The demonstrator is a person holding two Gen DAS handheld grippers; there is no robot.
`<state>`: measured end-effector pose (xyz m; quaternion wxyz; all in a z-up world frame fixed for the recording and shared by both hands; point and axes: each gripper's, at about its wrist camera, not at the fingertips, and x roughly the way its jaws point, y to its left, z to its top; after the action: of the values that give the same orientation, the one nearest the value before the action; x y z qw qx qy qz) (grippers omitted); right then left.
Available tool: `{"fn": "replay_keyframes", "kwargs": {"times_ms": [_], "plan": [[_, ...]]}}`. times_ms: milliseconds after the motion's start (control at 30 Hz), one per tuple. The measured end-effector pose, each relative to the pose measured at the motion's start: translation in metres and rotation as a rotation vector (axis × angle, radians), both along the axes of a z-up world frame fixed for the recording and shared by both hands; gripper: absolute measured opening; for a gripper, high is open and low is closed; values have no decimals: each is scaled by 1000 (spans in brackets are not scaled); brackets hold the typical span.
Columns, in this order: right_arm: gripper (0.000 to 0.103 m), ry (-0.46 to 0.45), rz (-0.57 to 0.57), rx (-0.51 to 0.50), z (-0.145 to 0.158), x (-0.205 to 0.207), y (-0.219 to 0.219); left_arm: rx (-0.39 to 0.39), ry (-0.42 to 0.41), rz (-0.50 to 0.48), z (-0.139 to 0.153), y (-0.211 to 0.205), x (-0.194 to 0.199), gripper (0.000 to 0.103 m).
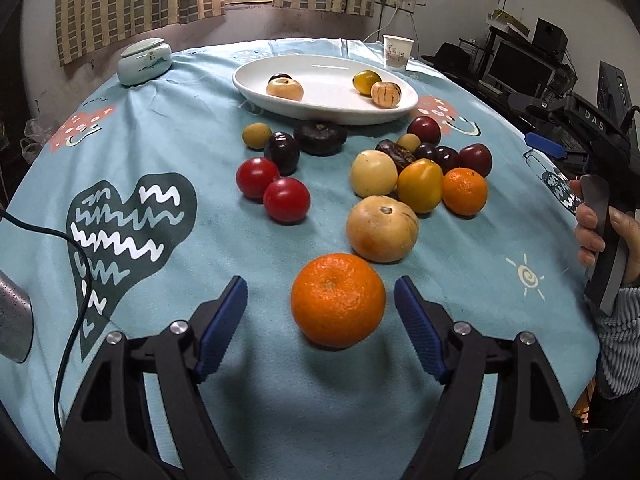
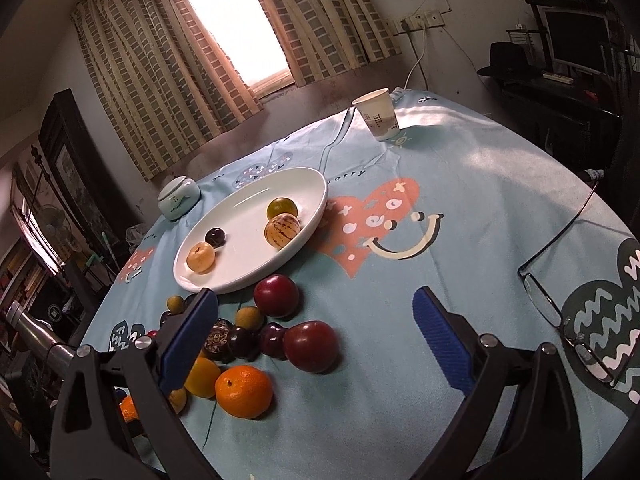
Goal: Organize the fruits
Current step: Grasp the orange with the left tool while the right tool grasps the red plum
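Observation:
My left gripper is open, its blue pads either side of a large orange mandarin on the blue cloth, not touching it. Beyond lie a tan melon-like fruit, two red tomatoes, and a cluster of plums, a yellow fruit and a small mandarin. A white oval plate at the back holds several fruits. My right gripper is open and empty above a dark red plum, near a mandarin; the plate lies beyond.
A paper cup and a pale green lidded jar stand at the table's far edge. Glasses lie on the cloth at the right. A black cable and a metal flask are at the left.

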<state>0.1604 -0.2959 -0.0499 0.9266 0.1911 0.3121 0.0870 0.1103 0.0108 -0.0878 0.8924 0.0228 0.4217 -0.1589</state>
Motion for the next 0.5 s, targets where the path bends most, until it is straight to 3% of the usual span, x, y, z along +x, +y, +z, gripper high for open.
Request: {"fn": "replay_keyframes", "kwargs": {"times_ms": [133, 367, 500], "plan": [[98, 1, 1, -2, -1, 0, 0, -1, 41, -29, -6, -4, 4, 49], [98, 23, 12, 0, -5, 0, 4, -25, 46, -31, -7, -4, 3, 46], [98, 21, 18, 2, -5, 1, 4, -39, 17, 20, 0, 7, 5, 46]]}}
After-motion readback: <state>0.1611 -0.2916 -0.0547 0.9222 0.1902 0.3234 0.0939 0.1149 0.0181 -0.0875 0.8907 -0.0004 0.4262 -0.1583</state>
